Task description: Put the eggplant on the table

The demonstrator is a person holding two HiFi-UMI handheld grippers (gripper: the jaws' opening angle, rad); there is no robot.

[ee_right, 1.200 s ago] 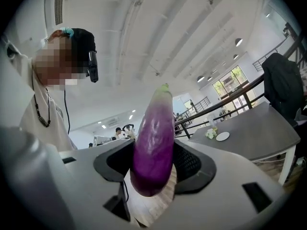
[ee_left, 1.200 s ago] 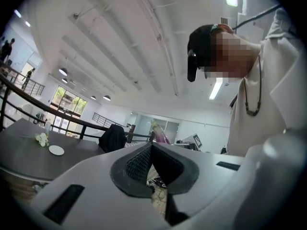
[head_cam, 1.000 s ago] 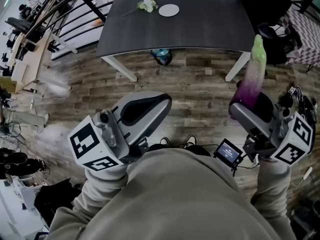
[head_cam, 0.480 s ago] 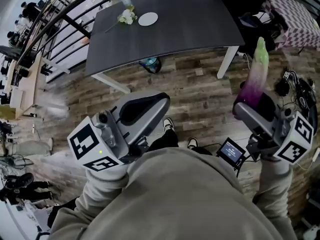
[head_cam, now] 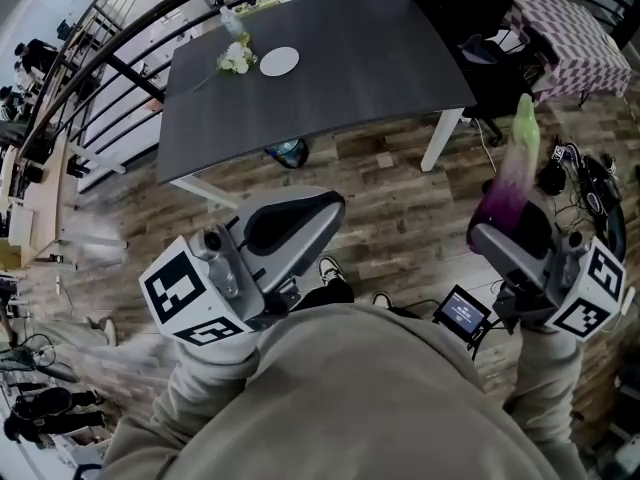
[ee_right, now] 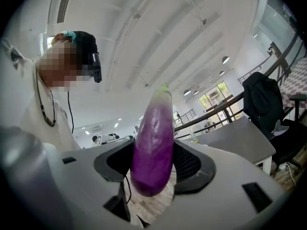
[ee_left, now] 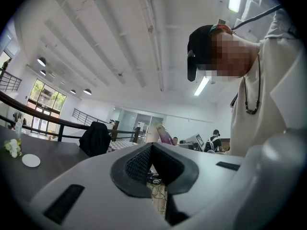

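A purple eggplant (head_cam: 508,173) with a green stem end stands upright in my right gripper (head_cam: 505,223), over the wooden floor, right of the dark grey table (head_cam: 330,88). In the right gripper view both pads press the eggplant (ee_right: 154,143) at its lower half, so that gripper (ee_right: 153,164) is shut on it. My left gripper (head_cam: 335,203) hangs over the floor in front of the table. Its jaws meet at the tips with nothing between them, as the left gripper view shows (ee_left: 152,147).
On the table's far left part lie a white plate (head_cam: 279,61) and a small flower bunch (head_cam: 235,58). A dark chair with a jacket (head_cam: 470,8) stands at its right end, a railing (head_cam: 100,58) beyond. Cables (head_cam: 590,183) lie on the floor at right.
The table has slid left and nearer in the head view as the person walks toward it. Both grippers keep their pose, the eggplant still held upright.
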